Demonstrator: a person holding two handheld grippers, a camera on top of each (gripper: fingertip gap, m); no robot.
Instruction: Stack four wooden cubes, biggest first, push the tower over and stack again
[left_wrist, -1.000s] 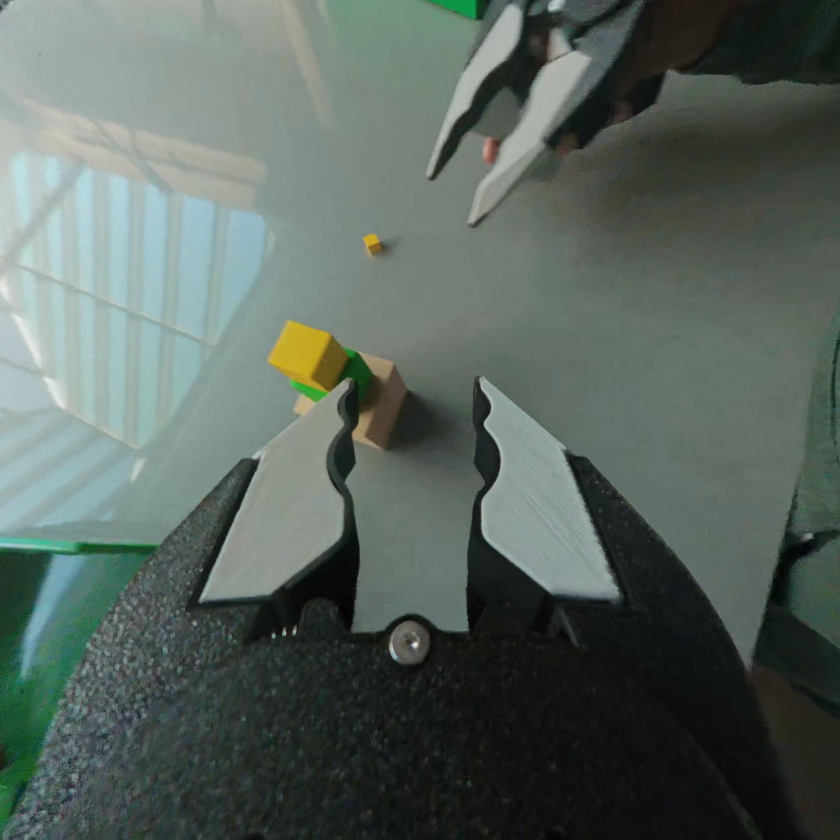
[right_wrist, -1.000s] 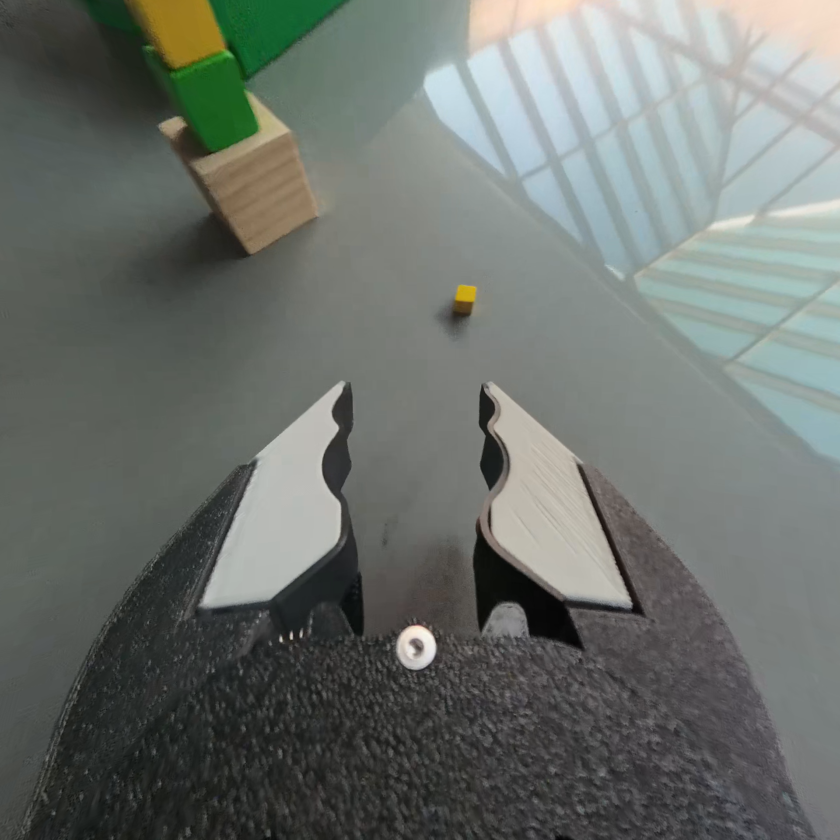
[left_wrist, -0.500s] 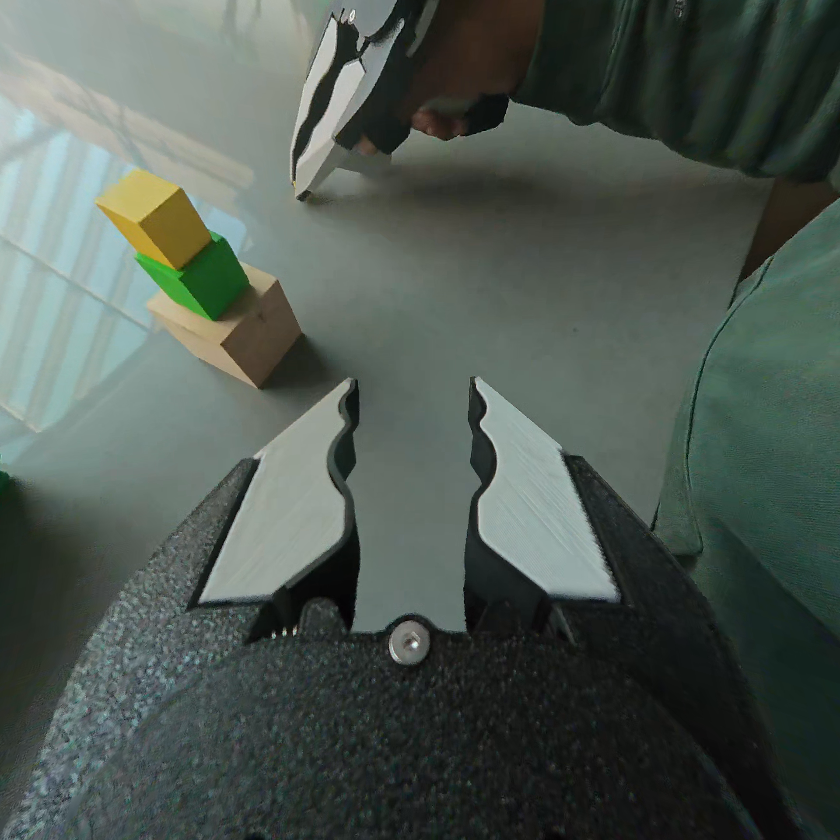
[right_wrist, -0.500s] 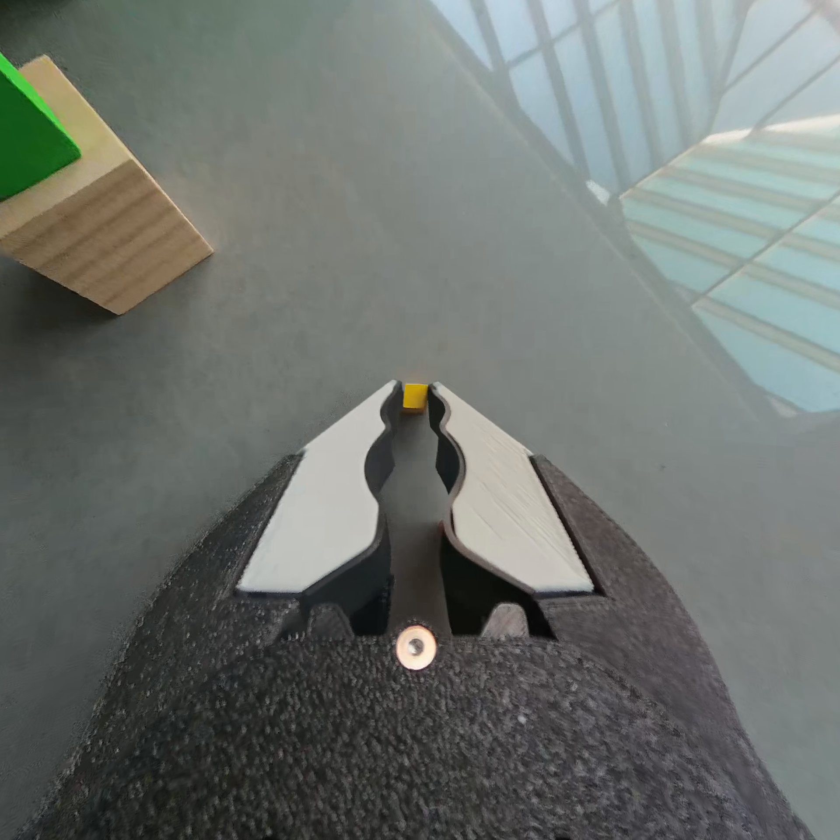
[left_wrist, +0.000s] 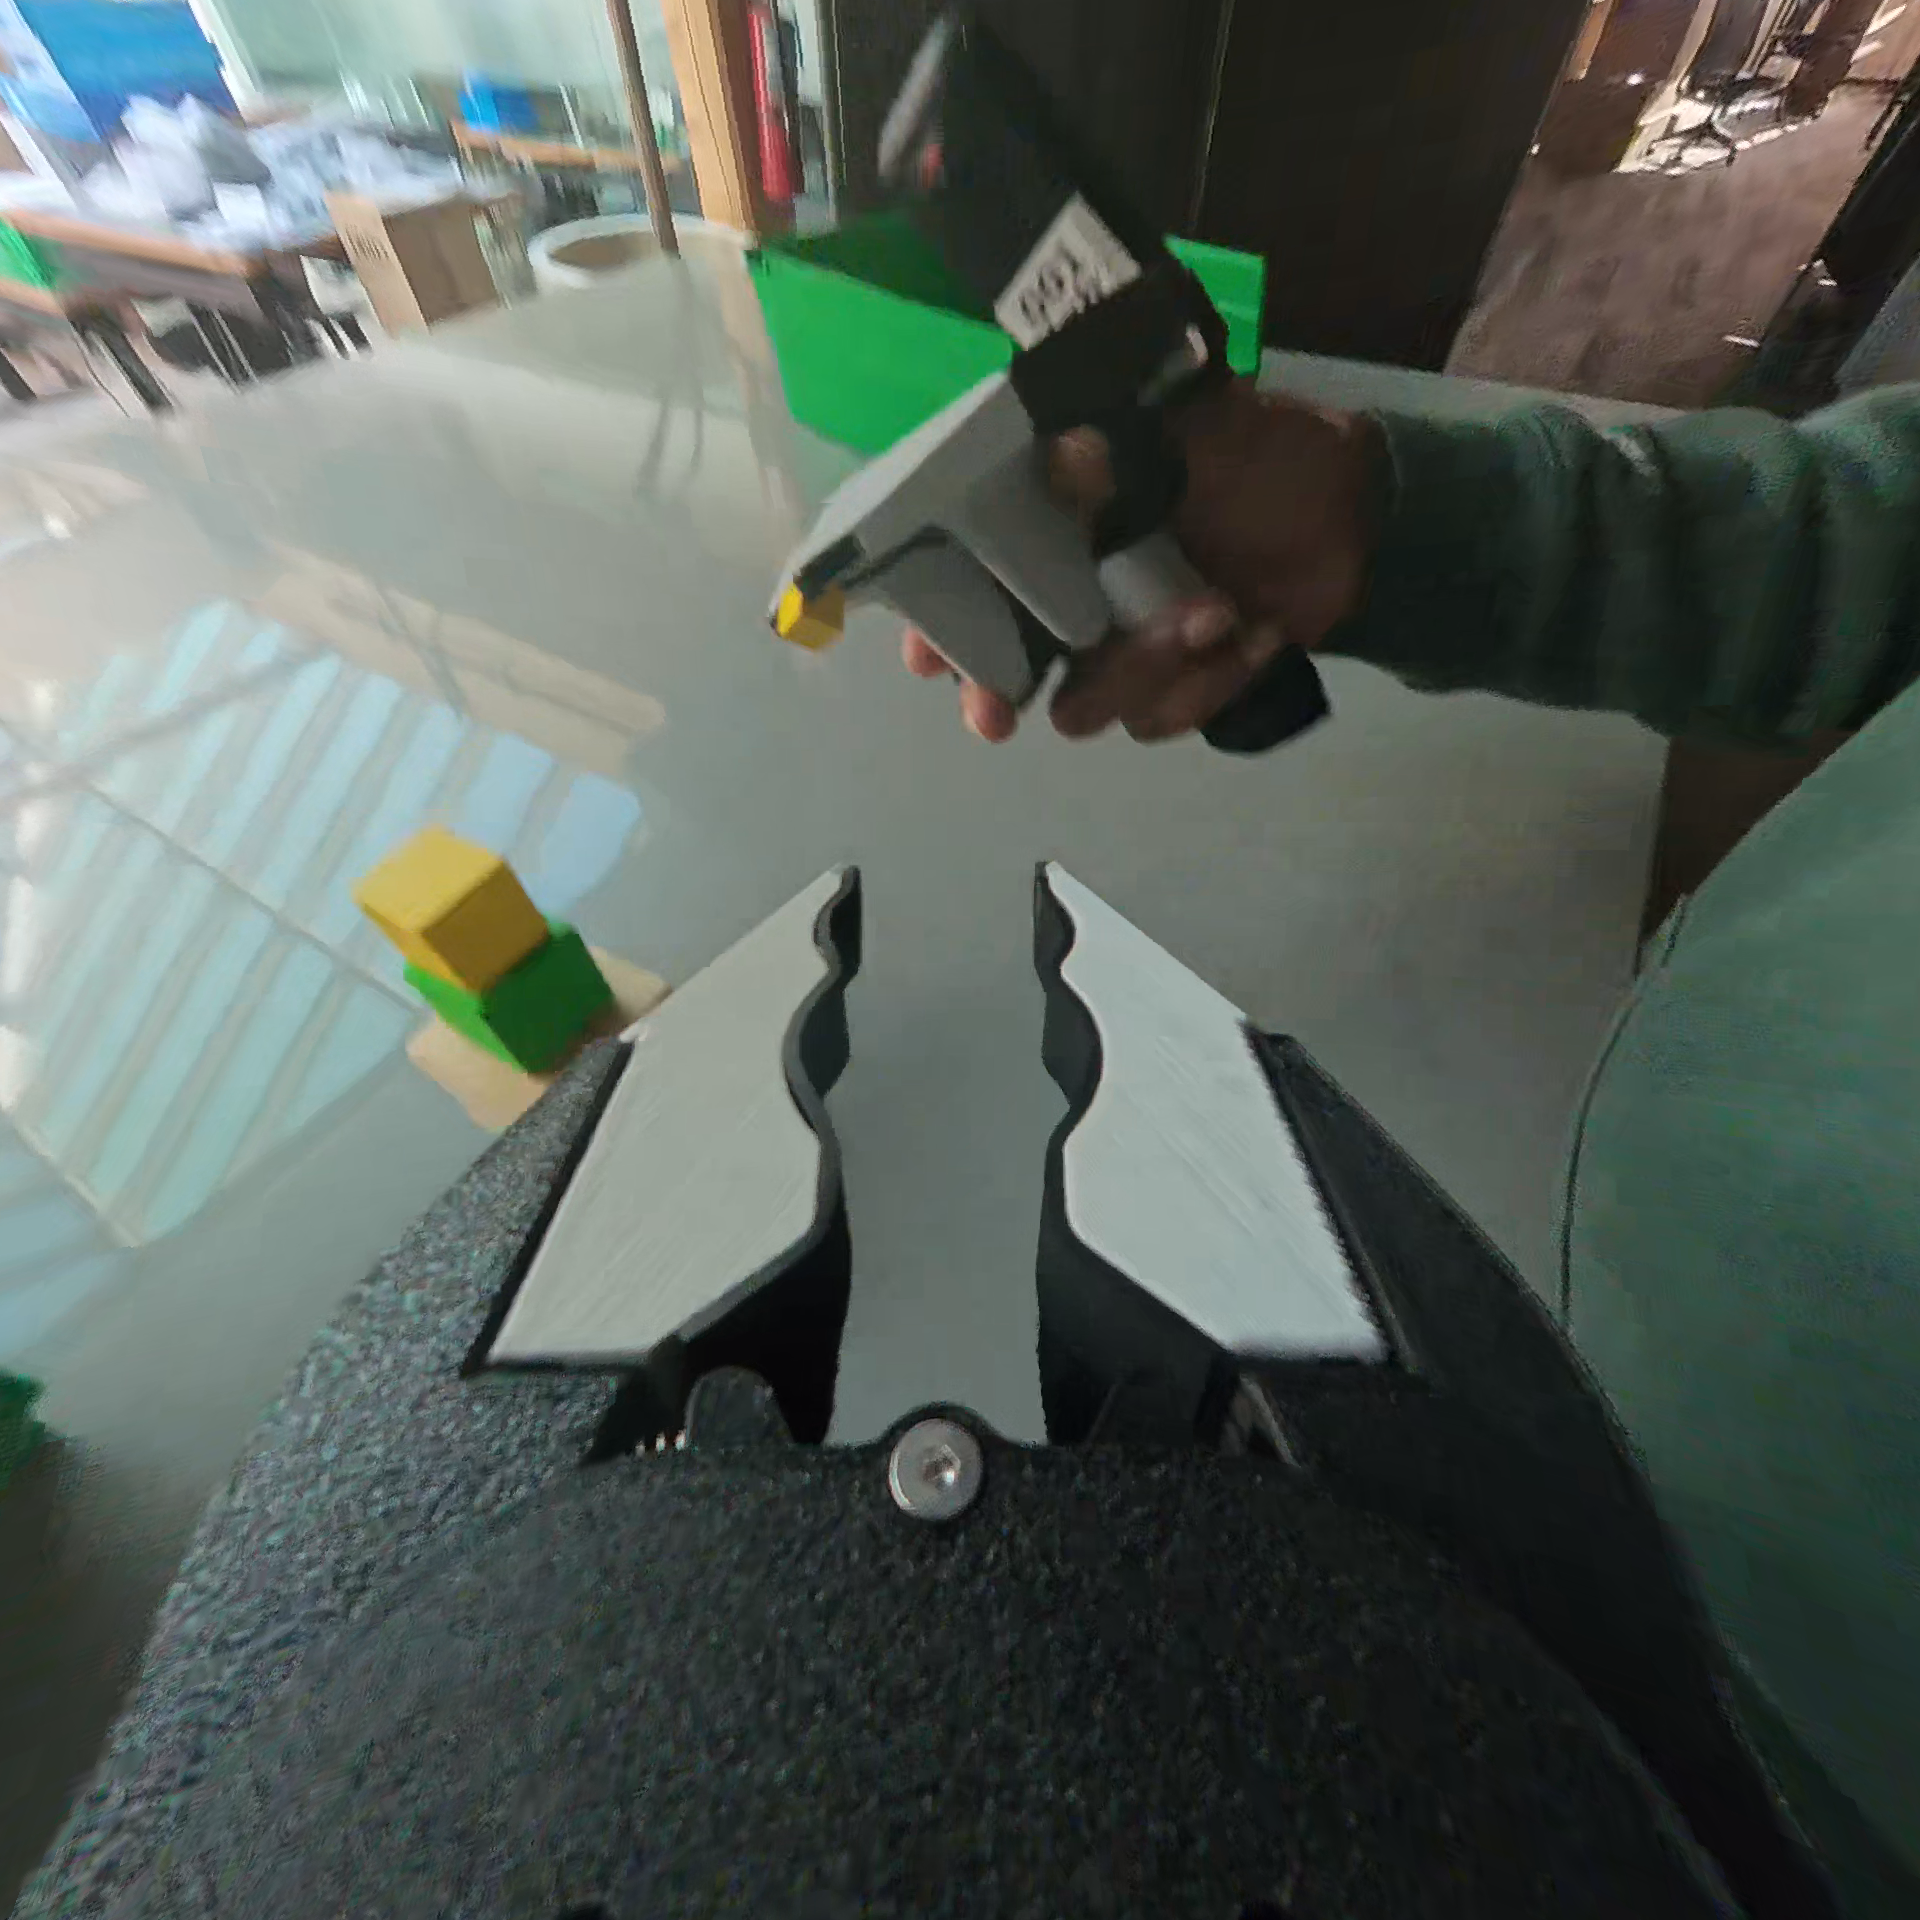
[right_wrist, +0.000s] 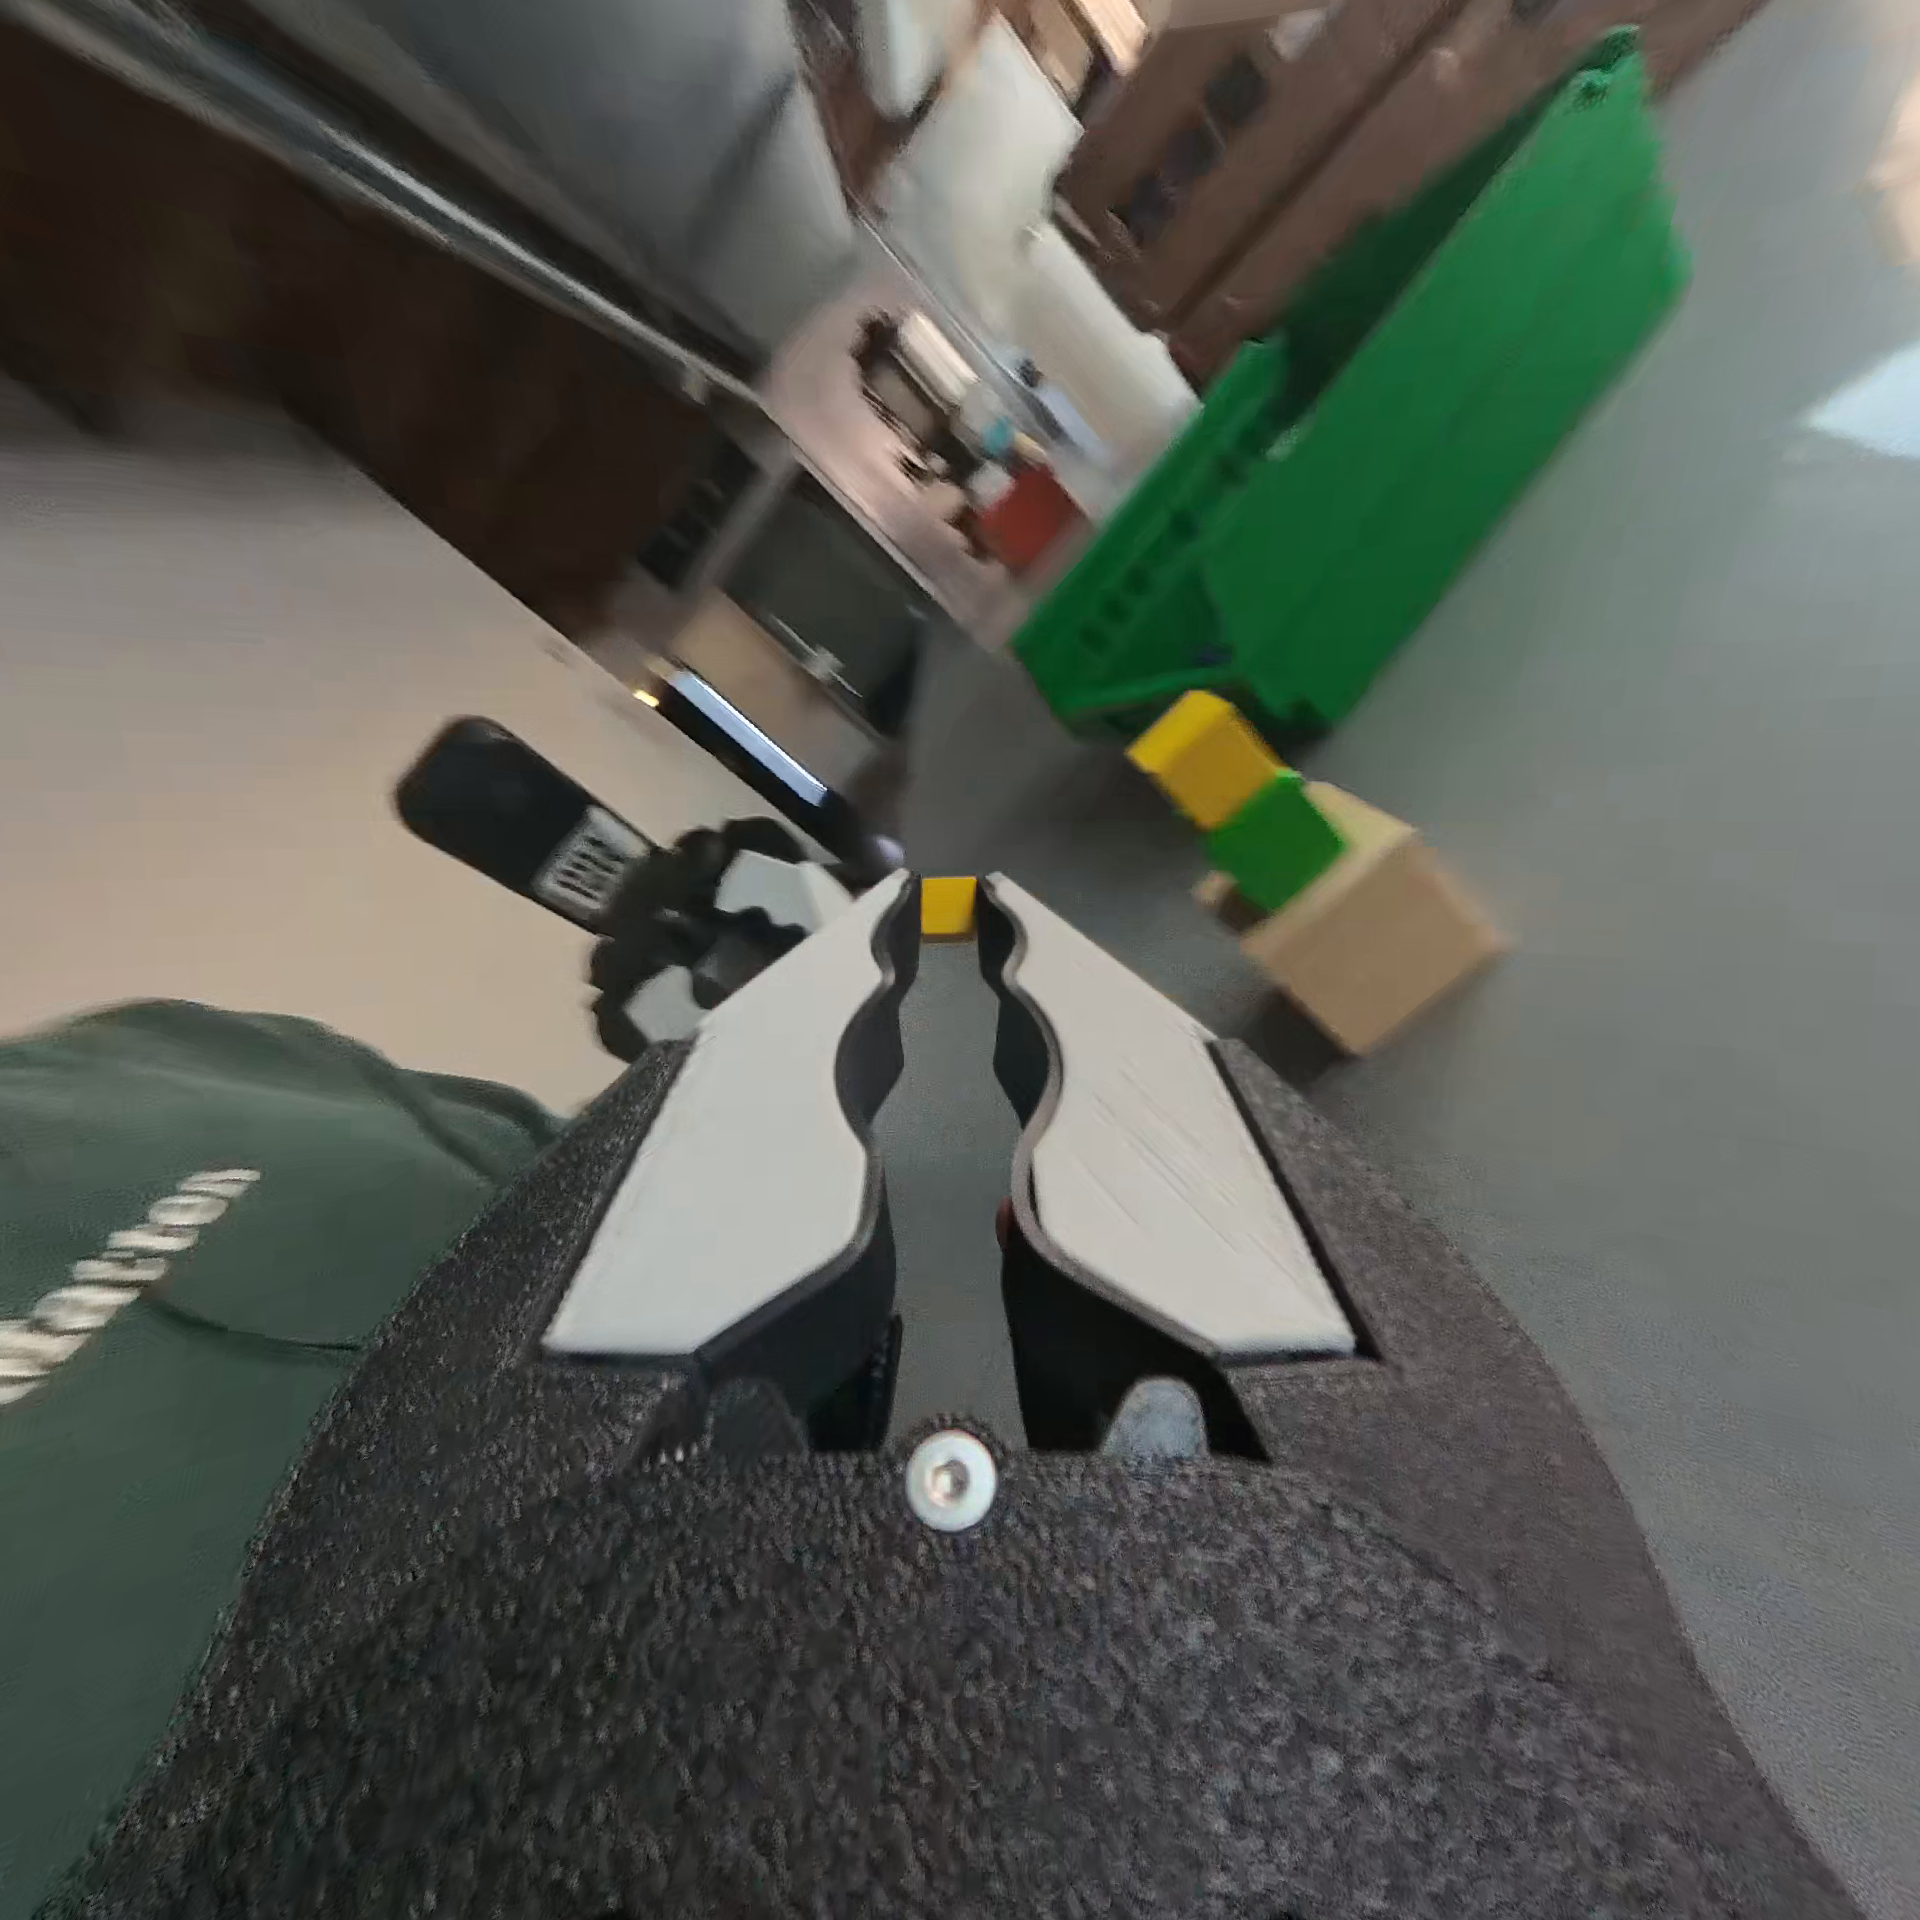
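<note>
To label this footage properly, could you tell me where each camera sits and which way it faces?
Left wrist view: on the open left gripper, facing across the grey table at the person's hand.
Right wrist view: on the right gripper, tilted, pinching a small yellow cube; green sleeve beside.
Shared: the block stack, green bin.

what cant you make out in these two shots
- Wooden block, left wrist view: mostly hidden by the left gripper and the green block.
- Green bin, right wrist view: its inside is out of sight, motion blur.
- Small yellow cube: only one face shows between the right gripper fingertips.
- Background shelves, both views: blurred.
</note>
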